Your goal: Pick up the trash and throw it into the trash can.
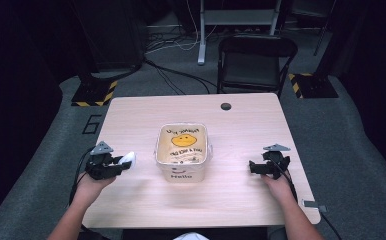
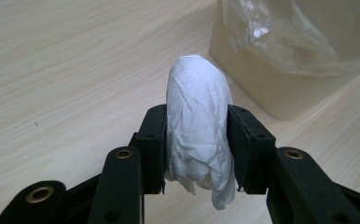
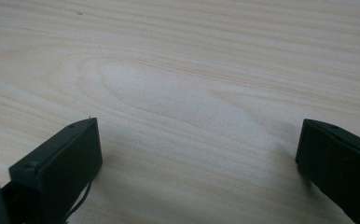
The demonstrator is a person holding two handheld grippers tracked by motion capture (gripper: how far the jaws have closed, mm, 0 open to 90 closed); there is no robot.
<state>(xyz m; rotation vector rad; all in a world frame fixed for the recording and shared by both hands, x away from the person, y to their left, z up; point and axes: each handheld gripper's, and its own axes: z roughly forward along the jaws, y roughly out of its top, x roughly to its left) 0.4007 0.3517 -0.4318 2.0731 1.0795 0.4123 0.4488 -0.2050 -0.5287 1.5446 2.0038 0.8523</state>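
A crumpled white wad of tissue point(image 2: 197, 126) is pinched between the two black jaws of my left gripper point(image 2: 197, 147), just above the wooden table. From above, that gripper point(image 1: 112, 165) sits left of a cream bin point(image 1: 183, 151), and the white wad point(image 1: 127, 158) pokes out toward it. The bin is lined with a clear plastic bag printed with a yellow smiley; its corner point(image 2: 280, 88) lies ahead and to the right in the left gripper view. My right gripper point(image 1: 253, 167) rests low over the table to the bin's right, jaws wide apart point(image 3: 197, 154) with bare wood between them.
The light wooden table point(image 1: 231, 200) has a small dark round grommet point(image 1: 225, 106) near its far edge. A black folding chair point(image 1: 253, 62) stands behind the table. Cables run across the grey floor, and hazard-striped stand bases point(image 1: 95, 93) sit at both far corners.
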